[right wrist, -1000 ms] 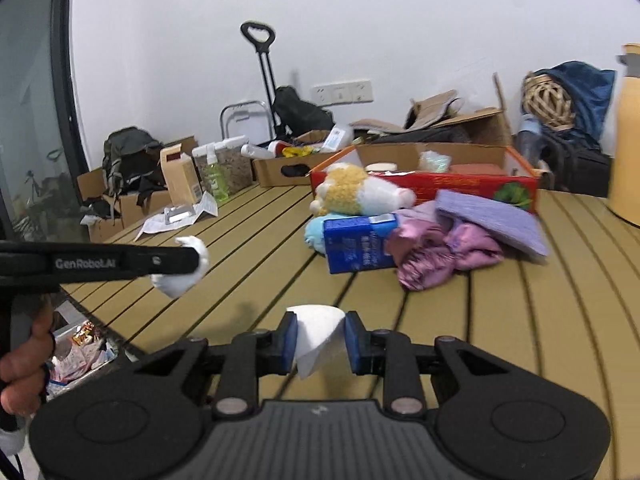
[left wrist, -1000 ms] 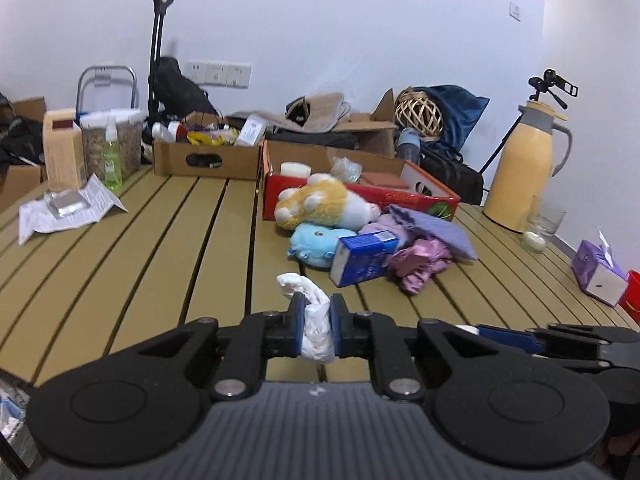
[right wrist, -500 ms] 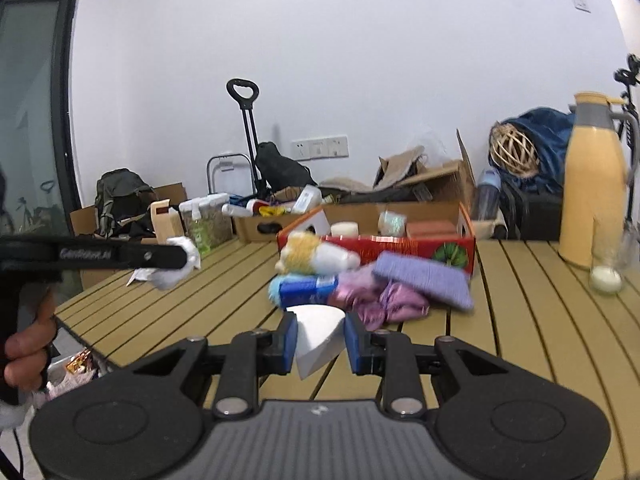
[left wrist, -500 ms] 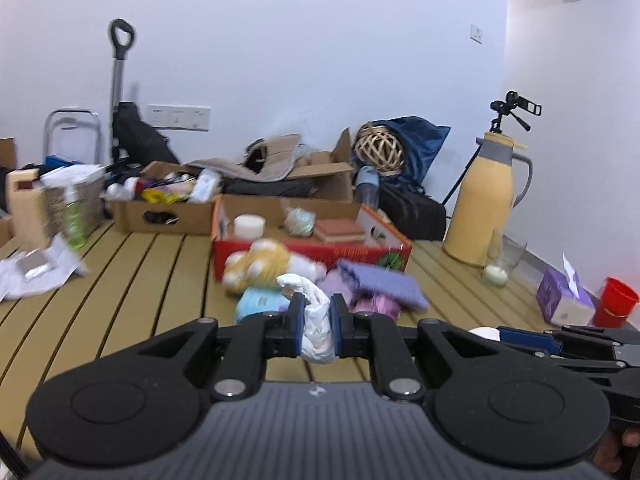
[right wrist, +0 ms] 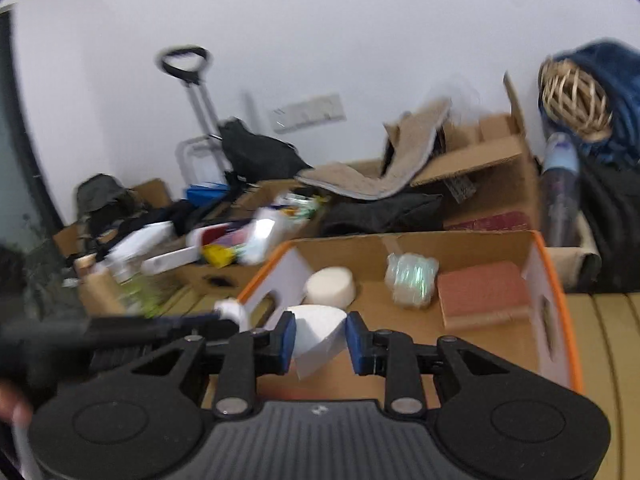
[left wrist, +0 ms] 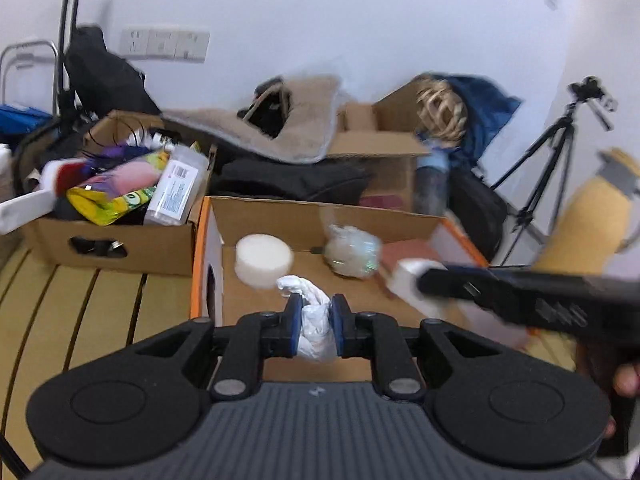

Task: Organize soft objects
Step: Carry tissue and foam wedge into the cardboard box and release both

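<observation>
We're mid-task. Left claw (left wrist: 314, 330) grips a crumpled white wad (left wrist: 310, 320), right claw (right wrist: 321, 338) clamps a white folded piece (right wrist: 318, 330); both hang over the orange-edged box (right wrist: 554, 280), near its front wall. Already in the box: foam disc (left wrist: 262, 258), wrapped ball (left wrist: 352, 254), red pad (right wrist: 482, 292) (rest of the soft pile isn't in view). Left to do, we reckon: drop both. Open floor w/ room lies mid-box; the claws sit close, so mind a clash.

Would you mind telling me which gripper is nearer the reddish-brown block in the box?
Right. The right gripper is just before the reddish-brown block; the left gripper hangs further left.
</observation>
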Tool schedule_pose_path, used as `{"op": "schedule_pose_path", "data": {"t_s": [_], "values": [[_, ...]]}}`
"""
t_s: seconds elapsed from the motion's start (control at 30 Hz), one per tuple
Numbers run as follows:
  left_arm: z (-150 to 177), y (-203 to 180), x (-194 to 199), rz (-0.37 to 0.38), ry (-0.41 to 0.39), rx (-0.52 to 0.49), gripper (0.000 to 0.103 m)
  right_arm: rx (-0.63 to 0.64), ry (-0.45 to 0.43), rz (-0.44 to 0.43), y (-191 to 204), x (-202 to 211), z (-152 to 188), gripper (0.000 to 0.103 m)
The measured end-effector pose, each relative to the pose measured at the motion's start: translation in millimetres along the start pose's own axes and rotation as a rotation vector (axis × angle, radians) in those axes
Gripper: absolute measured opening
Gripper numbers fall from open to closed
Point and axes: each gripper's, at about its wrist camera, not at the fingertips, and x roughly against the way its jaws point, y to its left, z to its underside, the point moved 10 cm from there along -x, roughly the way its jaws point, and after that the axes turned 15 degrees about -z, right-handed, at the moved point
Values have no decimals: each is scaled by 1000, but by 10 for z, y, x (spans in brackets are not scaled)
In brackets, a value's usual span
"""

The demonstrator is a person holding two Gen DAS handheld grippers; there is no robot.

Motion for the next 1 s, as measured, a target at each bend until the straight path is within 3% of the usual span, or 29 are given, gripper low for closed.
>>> {"op": "schedule_pose_path", "data": {"t_s": [0.1, 0.17, 0.23, 0.3, 0.37, 0.53, 0.67, 0.8, 1.0], "values": [[-91, 79, -450, -52, 28, -32, 27, -82, 34, 46, -388, -630, -225, 30], [-93, 89, -639, -67, 44, -69, 47, -86, 63, 88, -522, -955, -278, 34], [-87, 128, -718, -71, 36, -71, 54, -87, 88, 120, -626, -1204, -274, 35], [-84, 177, -717, -71, 20, -58, 65, -108, 108, 121, -696, -1333, -213, 52], [-93, 235, -673, -51, 14, -27, 67, -119, 107, 119, -693, -1338, -184, 58], [-173, 290, -368, -50, -28, -28, 69, -128, 51, 87, -507, -992, -316, 62], [-275, 321, 2, -53, -63, -43, 72, -80, 25, 82, -237, -461, -501, 64], [-215, 426, 547, -67, -104, -66, 76, -50, -17, 71, 15, 249, -524, 73], [-39, 509, 1545, -103, -198, -122, 80, 51, -20, 86, 423, 1278, -282, 75]]}}
